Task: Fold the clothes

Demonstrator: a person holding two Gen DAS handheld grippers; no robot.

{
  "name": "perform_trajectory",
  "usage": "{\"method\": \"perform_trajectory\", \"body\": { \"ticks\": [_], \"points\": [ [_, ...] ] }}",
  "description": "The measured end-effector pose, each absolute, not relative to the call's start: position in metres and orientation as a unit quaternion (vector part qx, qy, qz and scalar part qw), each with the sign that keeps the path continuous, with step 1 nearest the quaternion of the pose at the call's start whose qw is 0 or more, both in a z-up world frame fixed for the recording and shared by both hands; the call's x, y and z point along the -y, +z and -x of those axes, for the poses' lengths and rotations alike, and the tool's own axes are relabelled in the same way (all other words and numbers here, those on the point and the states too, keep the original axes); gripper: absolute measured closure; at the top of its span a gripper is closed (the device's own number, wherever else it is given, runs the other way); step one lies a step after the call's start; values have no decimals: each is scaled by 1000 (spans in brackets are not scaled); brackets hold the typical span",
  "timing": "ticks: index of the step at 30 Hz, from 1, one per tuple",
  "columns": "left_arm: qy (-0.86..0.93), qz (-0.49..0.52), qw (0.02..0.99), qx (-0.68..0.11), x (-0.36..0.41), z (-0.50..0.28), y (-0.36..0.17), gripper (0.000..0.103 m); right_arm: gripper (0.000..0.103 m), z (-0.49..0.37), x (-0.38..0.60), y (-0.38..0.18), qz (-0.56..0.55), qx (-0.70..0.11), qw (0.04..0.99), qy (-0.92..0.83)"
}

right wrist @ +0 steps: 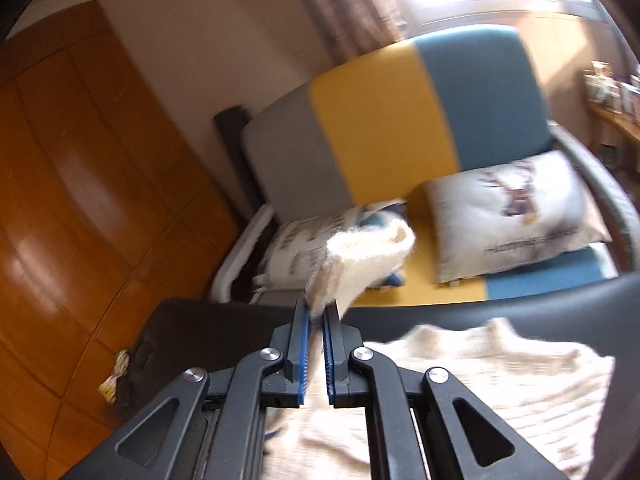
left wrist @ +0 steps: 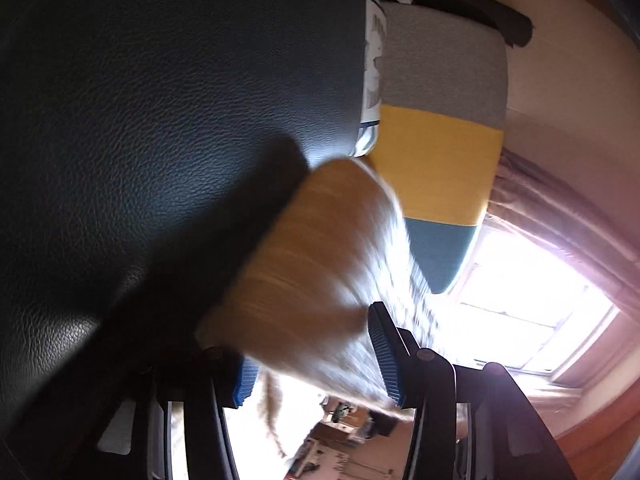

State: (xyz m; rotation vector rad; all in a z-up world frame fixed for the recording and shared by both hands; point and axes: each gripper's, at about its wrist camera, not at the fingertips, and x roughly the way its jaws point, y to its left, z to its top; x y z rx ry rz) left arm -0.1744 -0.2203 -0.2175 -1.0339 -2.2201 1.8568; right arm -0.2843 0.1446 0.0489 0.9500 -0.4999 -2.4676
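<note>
Right wrist view: right claw (right wrist: 316, 312) at centre, blue-padded fingers clamped together on a fuzzy cream edge of the sweater (right wrist: 460, 376), with a tuft of knit sticking up above the tips toward 12 o'clock. Rest of the cream sweater spread at 4 o'clock over a dark leather surface (right wrist: 520, 300), blurred. Beyond, at 1 o'clock, a sofa (right wrist: 372, 120) in grey, yellow and teal panels carrying a white cushion (right wrist: 516, 212) printed with a deer head; a second patterned cushion (right wrist: 296, 244) just left of it. Wooden wardrobe doors (right wrist: 80, 180) filling 9 o'clock. Bright window with curtain at 12 to 1 o'clock.

Left wrist view, rotated sideways: left claw (left wrist: 316, 352) at 6 o'clock, blue pads apart, a thick, motion-blurred fold of the same sweater (left wrist: 304, 272) filling the gap between them; cannot tell whether the pads actually press on it. Dark leather surface (left wrist: 160, 120) covering 9 to 12 o'clock. Striped sofa (left wrist: 440, 152) at 1 o'clock, glaring window (left wrist: 520, 300) at 4 o'clock.
</note>
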Motion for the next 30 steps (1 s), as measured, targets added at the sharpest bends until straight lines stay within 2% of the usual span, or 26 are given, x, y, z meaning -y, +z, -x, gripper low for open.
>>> {"method": "perform_trajectory", "body": {
  "ticks": [7, 13, 16, 18, 19, 23, 30],
  "points": [
    [640, 359, 17, 679, 211, 182, -211, 53, 98, 263, -244, -31, -383, 254, 137, -877],
    [675, 377, -6, 634, 202, 187, -203, 63, 98, 240, -294, -115, -425, 319, 93, -842],
    [684, 384, -6, 620, 200, 180, -204, 64, 94, 221, -316, -153, -425, 392, 103, -809],
    [685, 387, -6, 617, 200, 182, -203, 64, 89, 212, -324, -169, -418, 435, 109, -790],
    [687, 389, -6, 613, 199, 182, -202, 64, 78, 208, -327, -177, -416, 462, 111, -775],
    [687, 394, -2, 610, 199, 187, -202, 64, 77, 193, -333, -199, -409, 533, 96, -734],
    [687, 399, 4, 607, 207, 184, -205, 64, 77, 166, -314, -209, -380, 587, 109, -707]
  ]
}}
